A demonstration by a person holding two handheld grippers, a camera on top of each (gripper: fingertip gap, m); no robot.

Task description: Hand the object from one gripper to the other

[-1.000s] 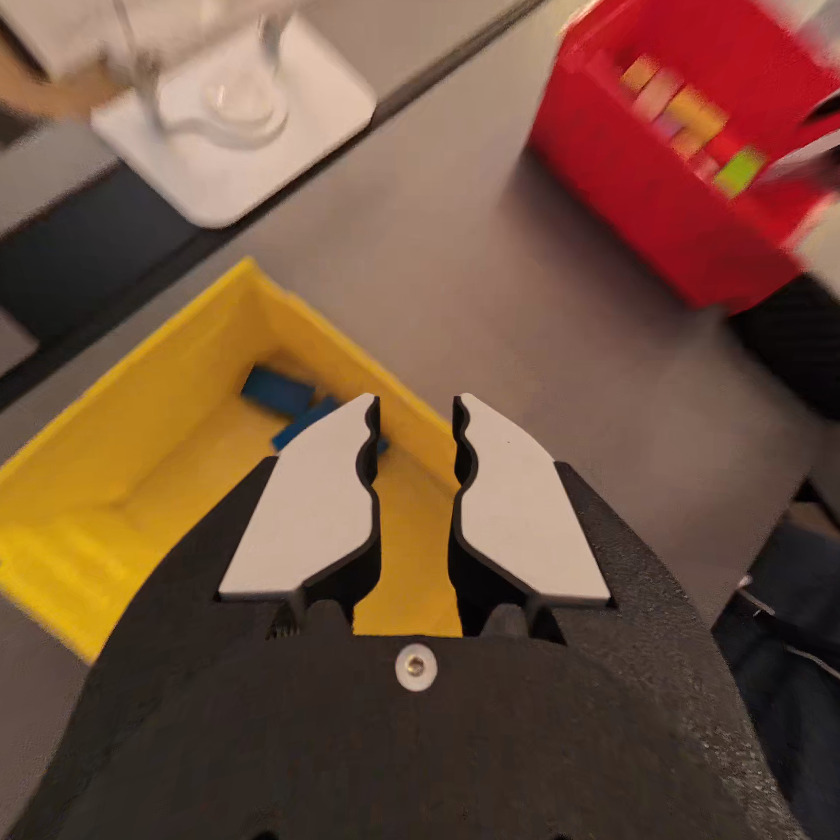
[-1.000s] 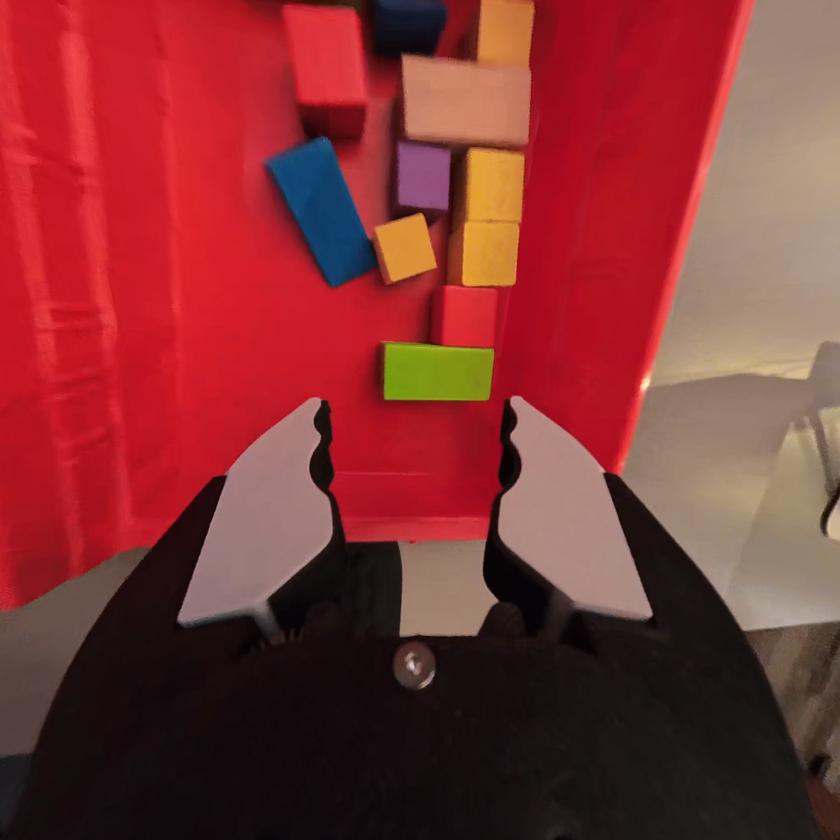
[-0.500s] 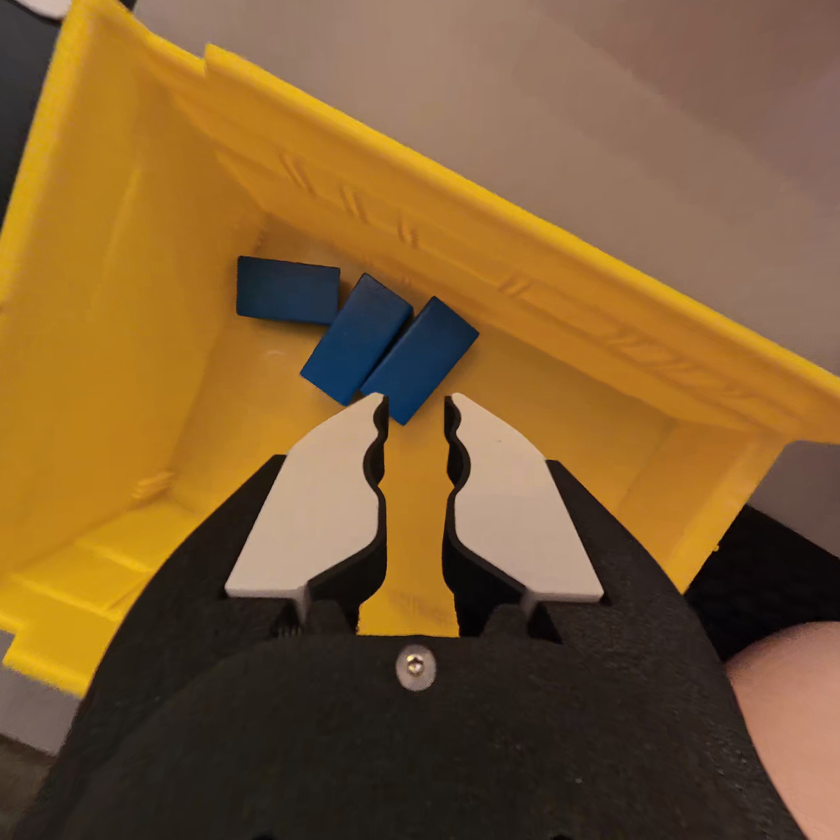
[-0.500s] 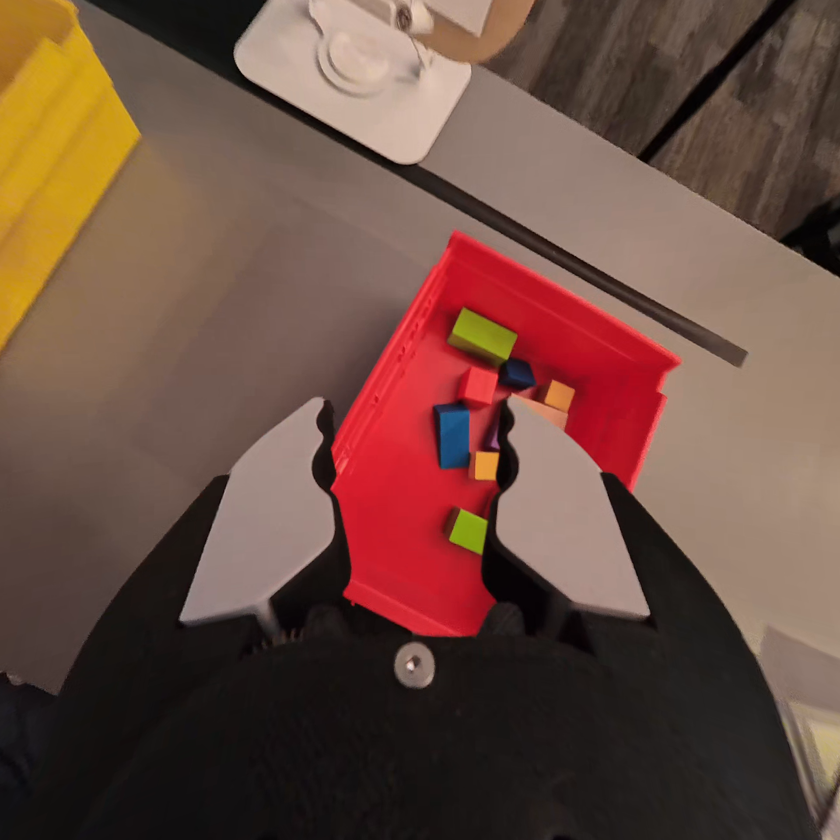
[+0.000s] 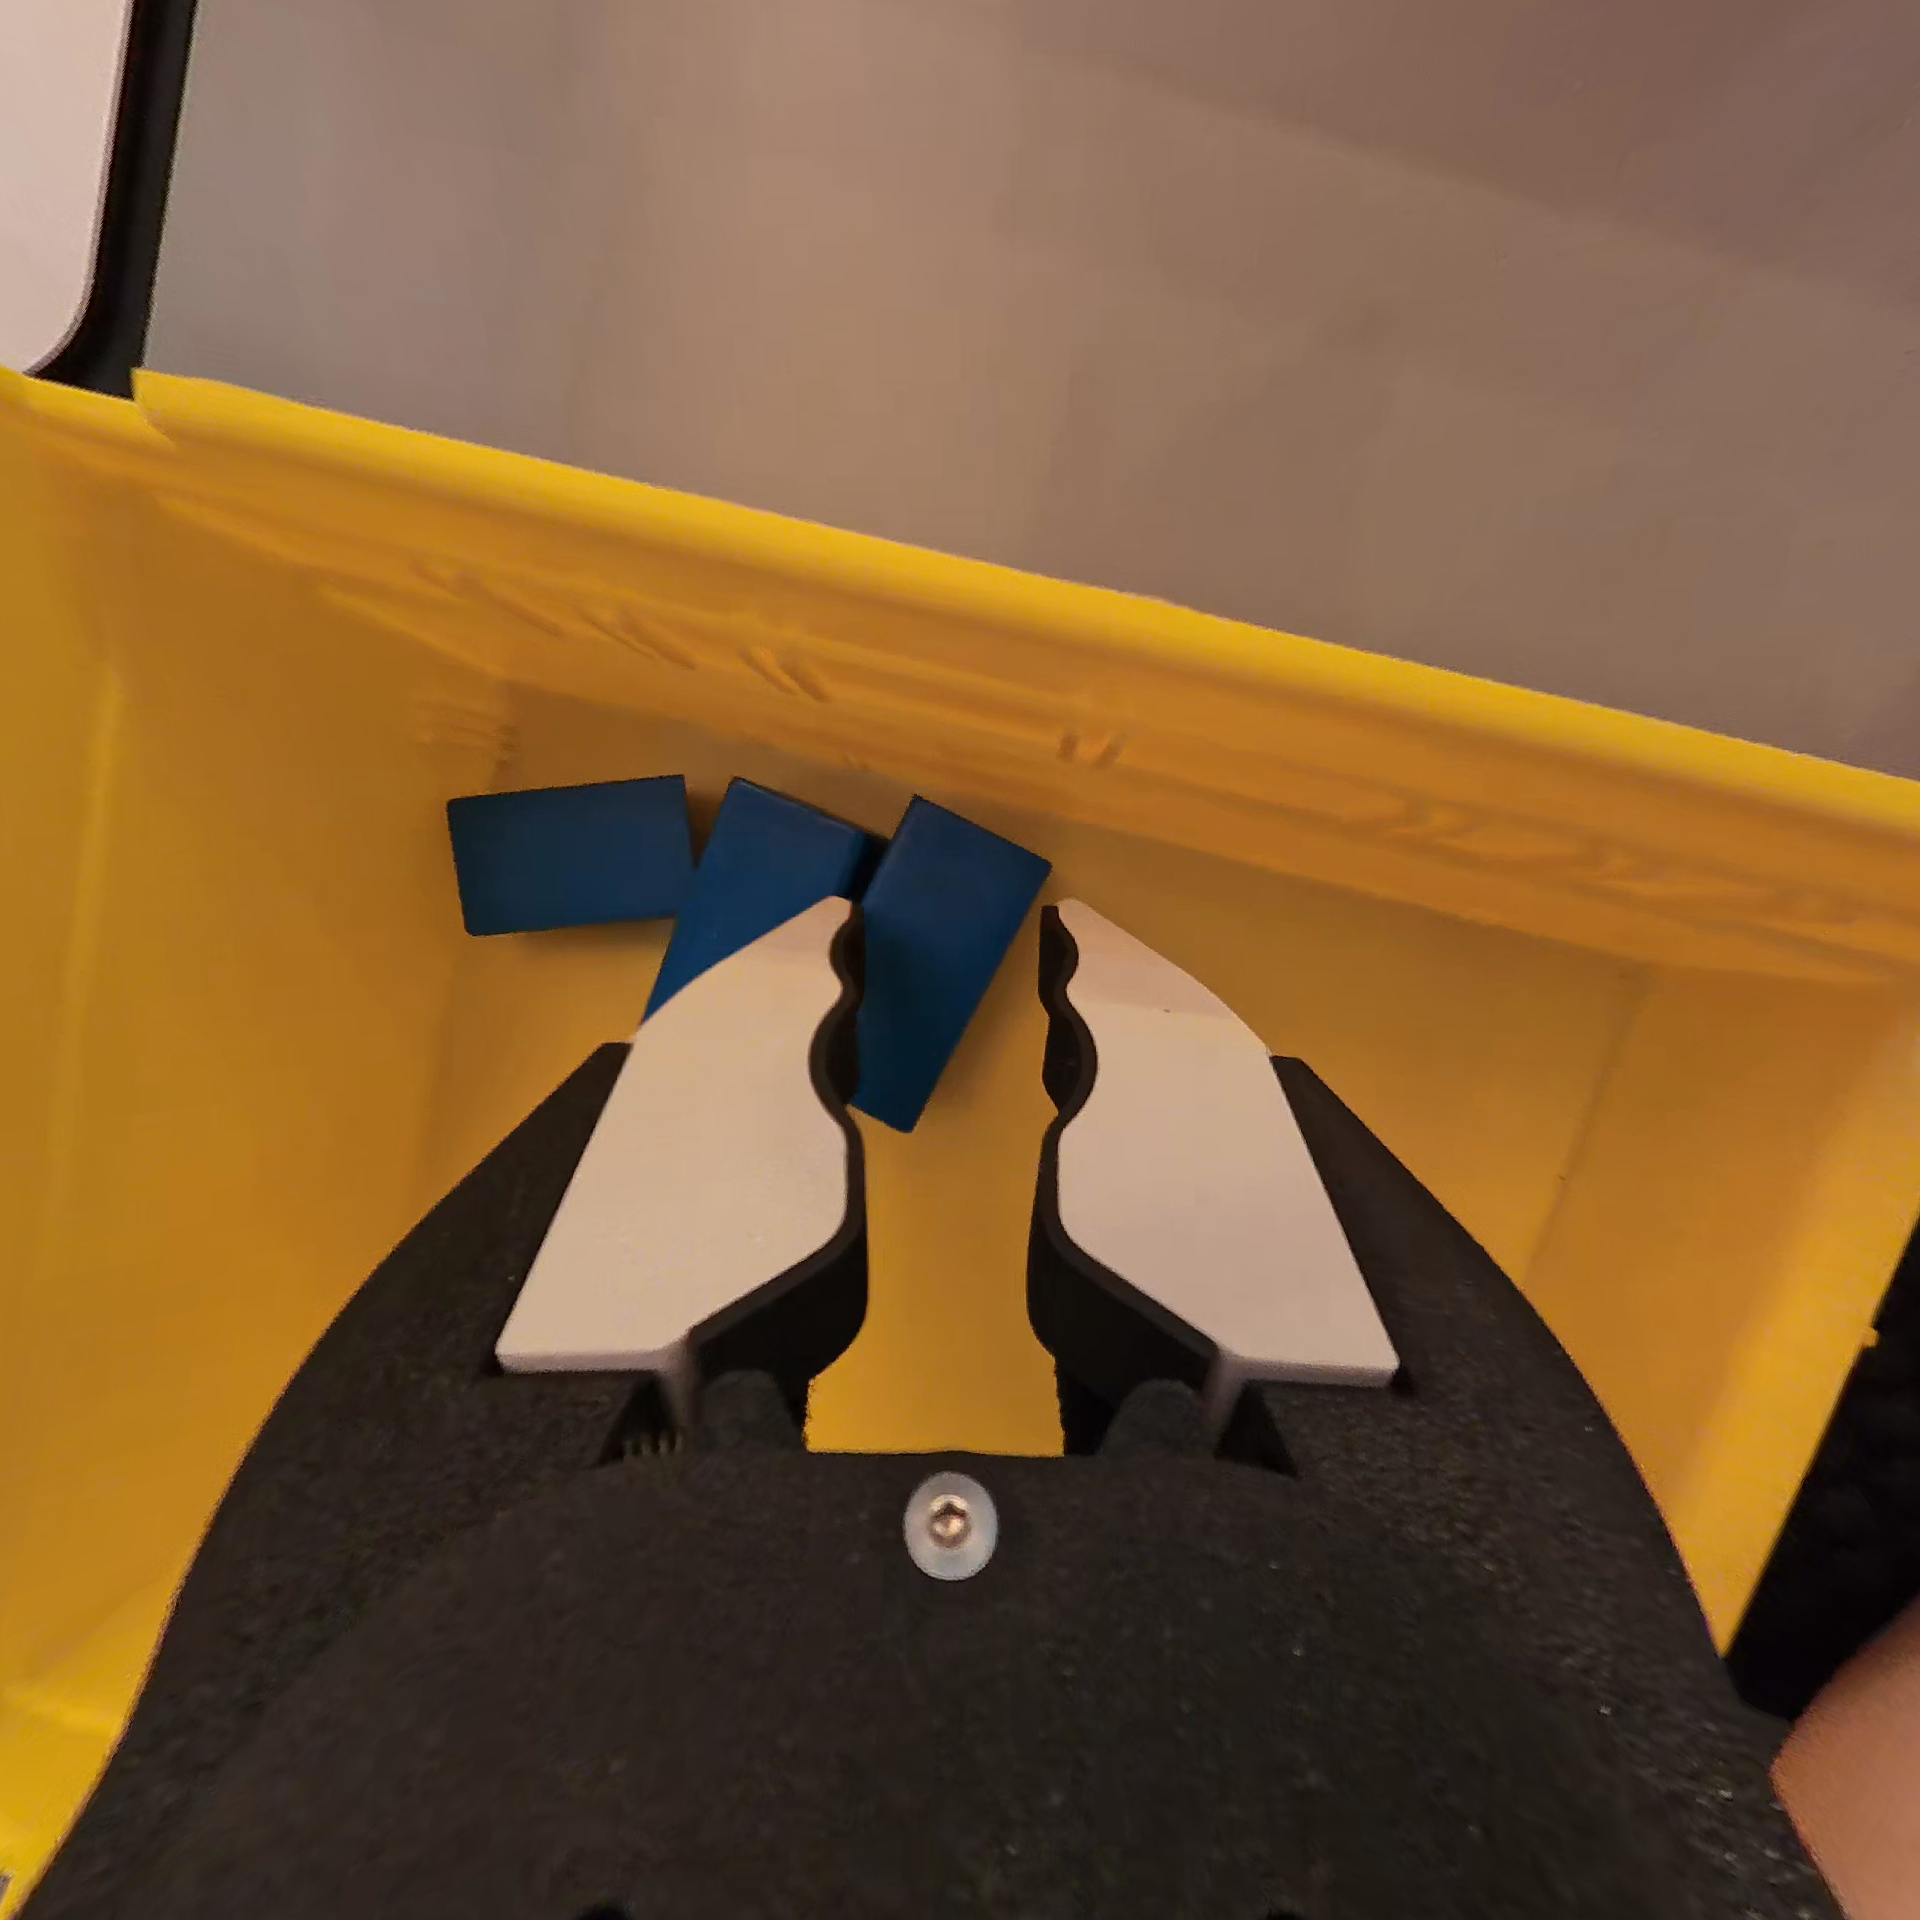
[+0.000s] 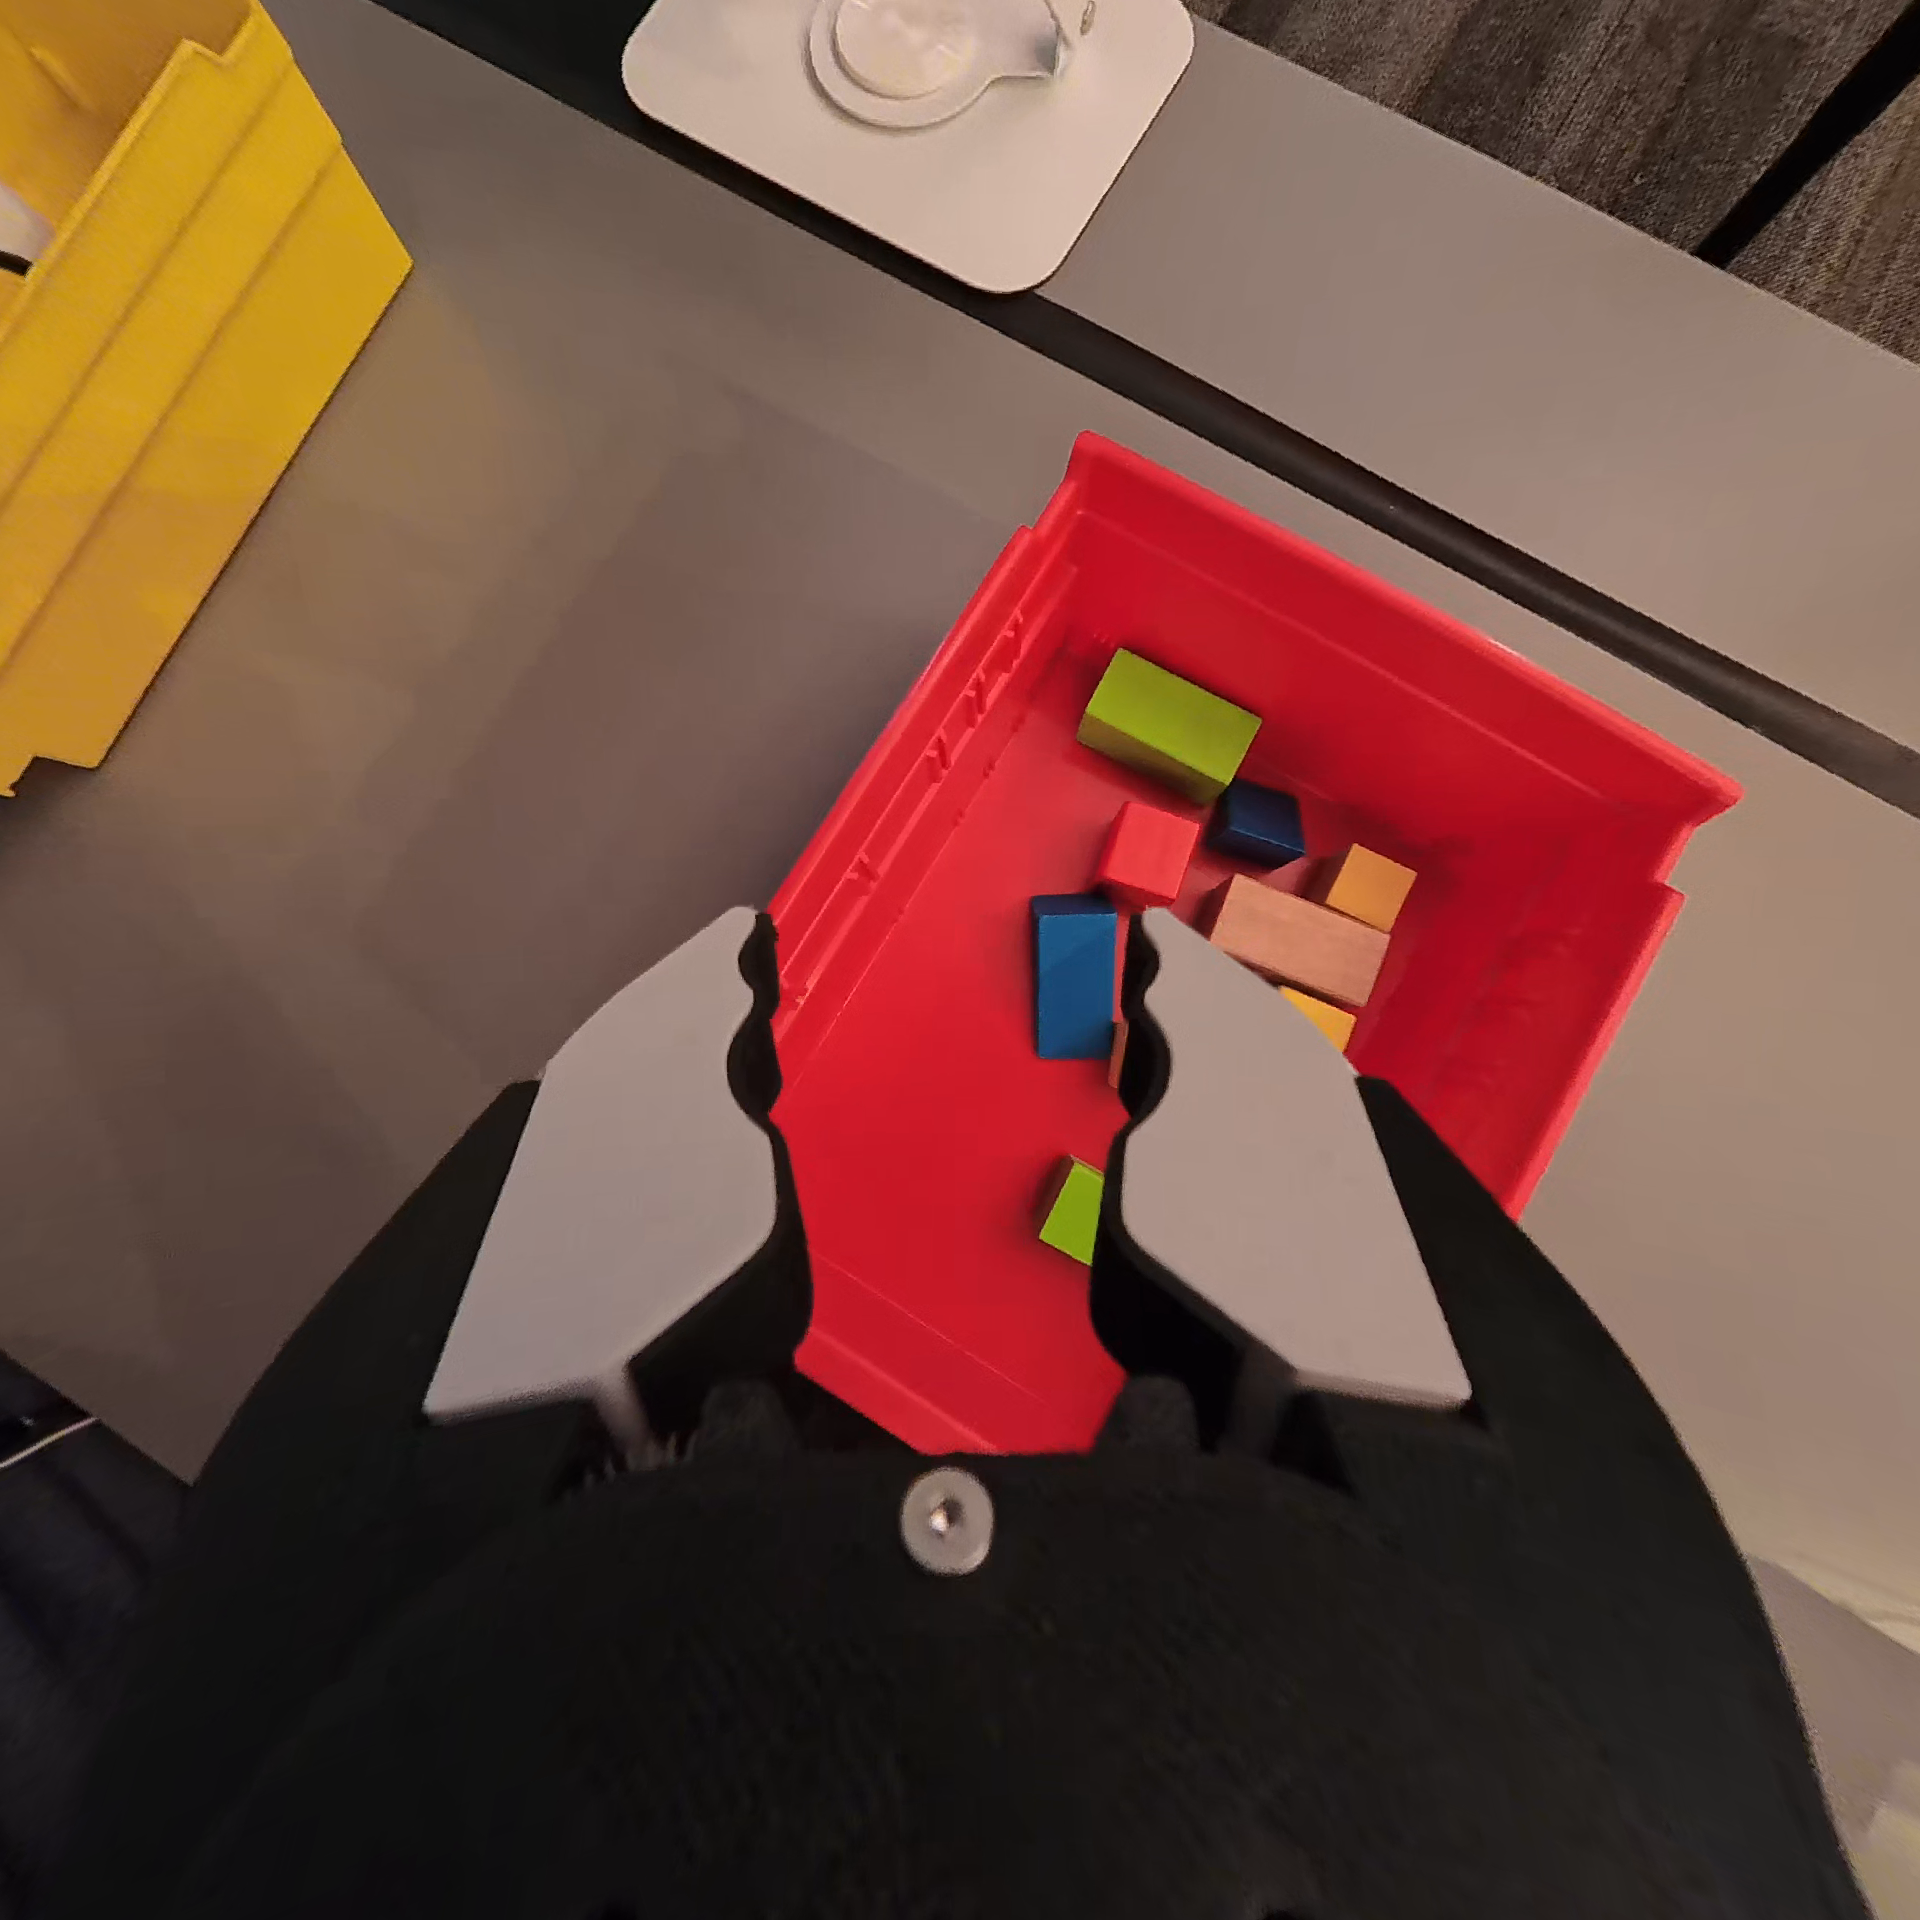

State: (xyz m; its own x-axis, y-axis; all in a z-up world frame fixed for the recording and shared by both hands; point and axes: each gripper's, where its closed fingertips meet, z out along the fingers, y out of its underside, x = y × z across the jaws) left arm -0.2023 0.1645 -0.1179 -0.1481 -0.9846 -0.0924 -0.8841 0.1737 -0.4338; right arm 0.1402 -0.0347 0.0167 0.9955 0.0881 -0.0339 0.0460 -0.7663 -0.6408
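Left claw [image 5: 945,914] hides part of middle blue block [image 5: 758,883].

A flat blue block [image 5: 940,961] lies tilted on the yellow bin [image 5: 1039,665] floor, beside two others.

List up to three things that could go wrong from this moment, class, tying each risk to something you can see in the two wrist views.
1. The left gripper, open in the yellow bin, straddles the rightmost blue block, which touches the middle blue block; closing may nudge or pinch both.
2. That block lies skewed between the fingers, so it may twist in the grip.
3. The right gripper hangs open over the red bin, apart from the left.
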